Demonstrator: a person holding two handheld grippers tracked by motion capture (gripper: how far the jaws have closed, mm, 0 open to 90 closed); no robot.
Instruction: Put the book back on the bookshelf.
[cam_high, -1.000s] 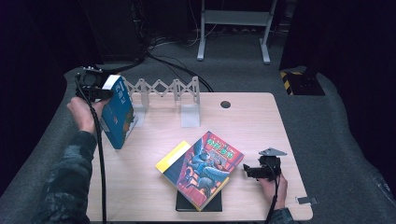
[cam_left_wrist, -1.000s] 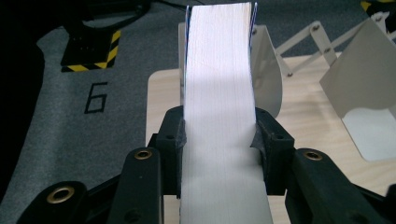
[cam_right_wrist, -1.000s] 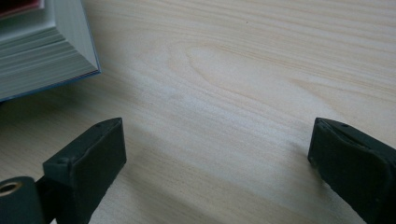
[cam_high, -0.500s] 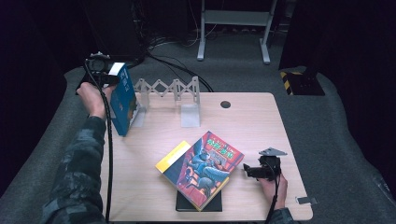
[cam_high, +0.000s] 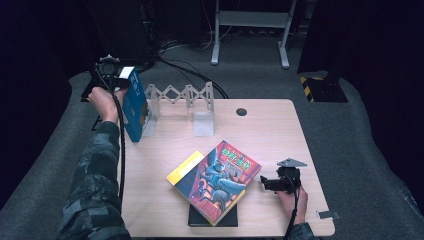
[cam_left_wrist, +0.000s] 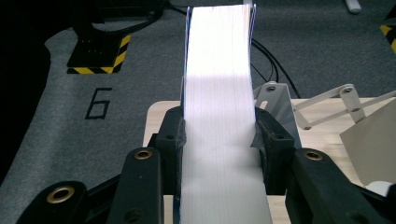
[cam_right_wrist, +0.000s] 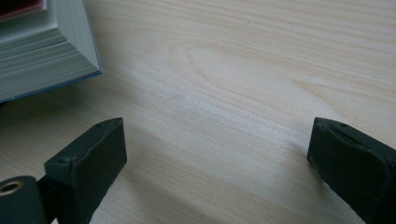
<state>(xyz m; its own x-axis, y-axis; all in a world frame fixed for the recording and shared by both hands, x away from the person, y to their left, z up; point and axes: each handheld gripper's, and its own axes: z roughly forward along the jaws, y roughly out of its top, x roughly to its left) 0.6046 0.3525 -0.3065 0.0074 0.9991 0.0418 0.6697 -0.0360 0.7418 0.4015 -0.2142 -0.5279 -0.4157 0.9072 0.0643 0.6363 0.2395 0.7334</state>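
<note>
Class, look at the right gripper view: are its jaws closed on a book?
No: the right gripper has its jaws wide apart over bare table, with the book stack off to one side.

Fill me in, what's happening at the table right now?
A person is working with two hand-held grippers. The left gripper has its jaws clamped on the page edge of a blue book, holding it upright at the left end of the expanding metal book rack, at the table's far left corner. The right gripper rests on the table with its jaws open and nothing between them, beside a pile of books topped by a colourful illustrated book.
</note>
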